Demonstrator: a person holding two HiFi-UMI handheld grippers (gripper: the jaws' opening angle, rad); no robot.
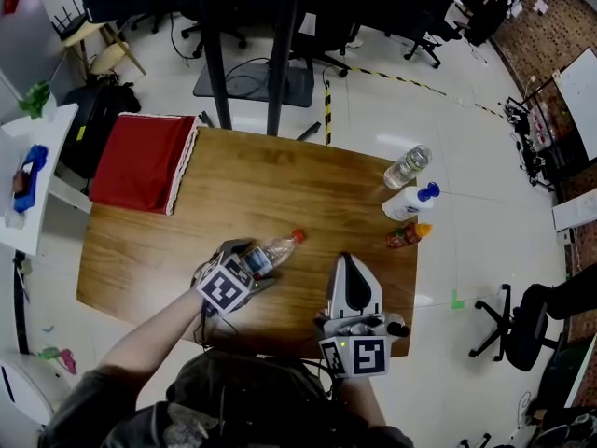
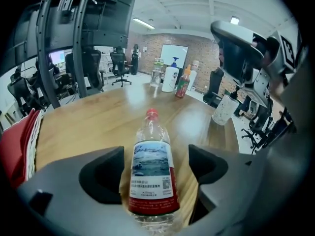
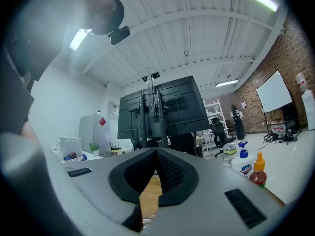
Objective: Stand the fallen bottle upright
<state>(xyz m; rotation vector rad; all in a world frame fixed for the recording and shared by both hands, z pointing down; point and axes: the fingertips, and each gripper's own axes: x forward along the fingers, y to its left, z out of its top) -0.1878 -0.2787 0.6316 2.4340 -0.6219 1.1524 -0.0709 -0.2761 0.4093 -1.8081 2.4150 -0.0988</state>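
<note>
A clear plastic bottle (image 1: pixel 272 250) with a red cap and a red-edged printed label lies on its side on the wooden table (image 1: pixel 280 185), cap toward the far right. My left gripper (image 1: pixel 244 267) points down at it, open, with the bottle's lower body between the jaws. In the left gripper view the bottle (image 2: pixel 152 171) runs lengthwise away from the left gripper (image 2: pixel 155 165), with a narrow gap to the pad on each side. My right gripper (image 1: pixel 347 259) hovers near the table's front right, shut and empty; the right gripper view shows the right gripper (image 3: pixel 156 154) with its pads touching.
Three upright containers stand at the table's far right edge: a clear water bottle (image 1: pixel 408 166), a white bottle with a blue pump (image 1: pixel 409 203) and a red sauce bottle (image 1: pixel 407 236). A red cloth (image 1: pixel 142 161) covers the far left corner. Office chairs and a black stand surround the table.
</note>
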